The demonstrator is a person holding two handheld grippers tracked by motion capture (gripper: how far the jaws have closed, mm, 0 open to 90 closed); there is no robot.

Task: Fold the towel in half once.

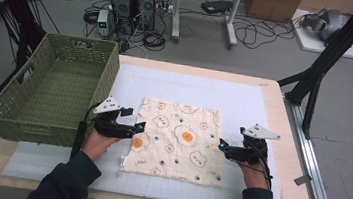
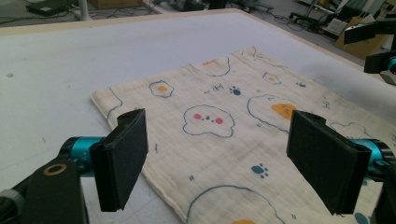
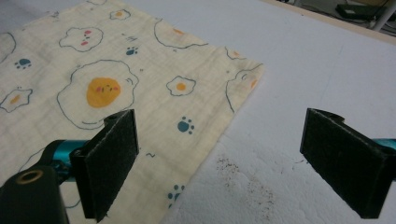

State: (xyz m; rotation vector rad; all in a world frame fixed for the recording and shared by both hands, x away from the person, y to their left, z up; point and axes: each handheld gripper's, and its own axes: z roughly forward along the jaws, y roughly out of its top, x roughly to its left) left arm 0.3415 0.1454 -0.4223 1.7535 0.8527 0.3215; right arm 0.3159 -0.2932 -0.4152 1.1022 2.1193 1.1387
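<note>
step: approach, cloth (image 1: 177,141) not yet gripped | left gripper (image 1: 130,127): fingers (image 2: 120,158) spread over cloth's left edge | right gripper (image 1: 225,149): fingers (image 3: 108,161) spread astride right edge | cloth flat on counter (image 1: 245,95) between grippers | next: likely lower, pinch edges

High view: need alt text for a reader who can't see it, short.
A cream cloth printed with fried eggs and paw prints lies flat on a white mat on the table, with a person's hand-held claws at its two sides: the left claw over its left edge, the right claw at its right edge, both open. A green woven basket sits at the table's left.
</note>
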